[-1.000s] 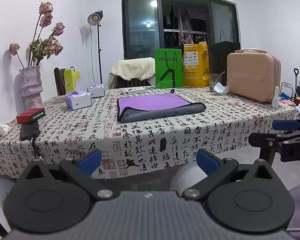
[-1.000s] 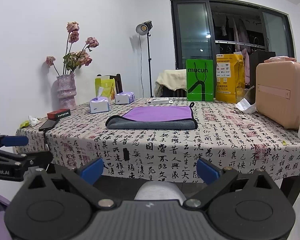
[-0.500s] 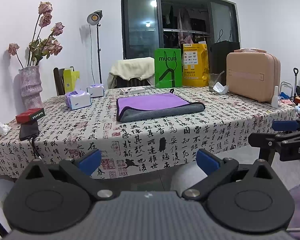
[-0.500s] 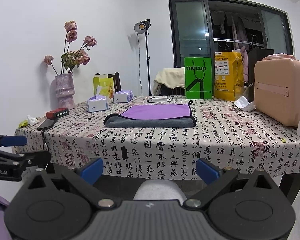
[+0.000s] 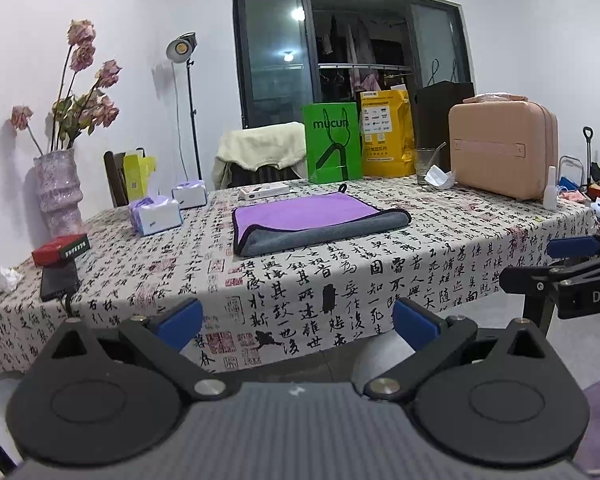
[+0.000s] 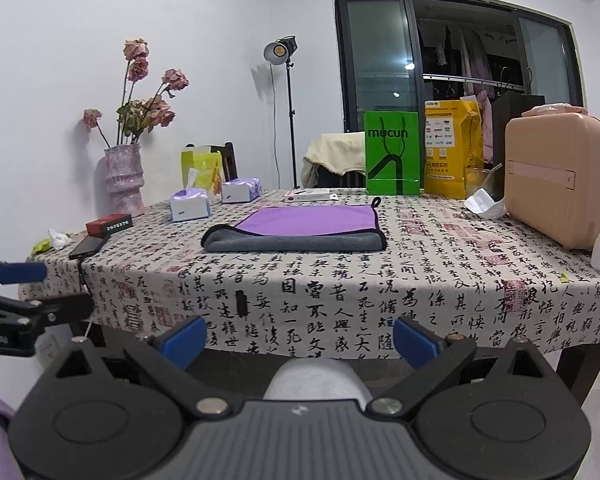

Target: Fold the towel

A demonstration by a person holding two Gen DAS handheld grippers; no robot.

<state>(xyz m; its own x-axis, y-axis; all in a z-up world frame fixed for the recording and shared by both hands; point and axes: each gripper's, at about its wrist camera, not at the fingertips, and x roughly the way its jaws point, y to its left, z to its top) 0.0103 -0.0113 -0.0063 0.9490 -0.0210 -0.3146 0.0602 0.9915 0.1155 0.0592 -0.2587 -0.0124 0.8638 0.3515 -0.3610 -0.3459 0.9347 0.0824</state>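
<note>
Both the left gripper (image 5: 296,318) and right gripper (image 6: 298,338) are spread wide, holding nothing, hanging off the near table (image 5: 380,280) edge. The towel (image 5: 316,222) sits well ahead, folded once already I'd guess. Next: reach in, pinch an edge.

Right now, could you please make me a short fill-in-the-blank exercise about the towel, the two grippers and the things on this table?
1. The towel lies folded on the table, purple on top and ____ underneath.
2. Both the left gripper and the right gripper are ____ and hold nothing.
3. The bag standing behind the towel, printed "mucun", is ____ in colour.
4. The dried flowers stand in a ____ at the table's left end.

Missing words: grey; open; green; vase
</note>
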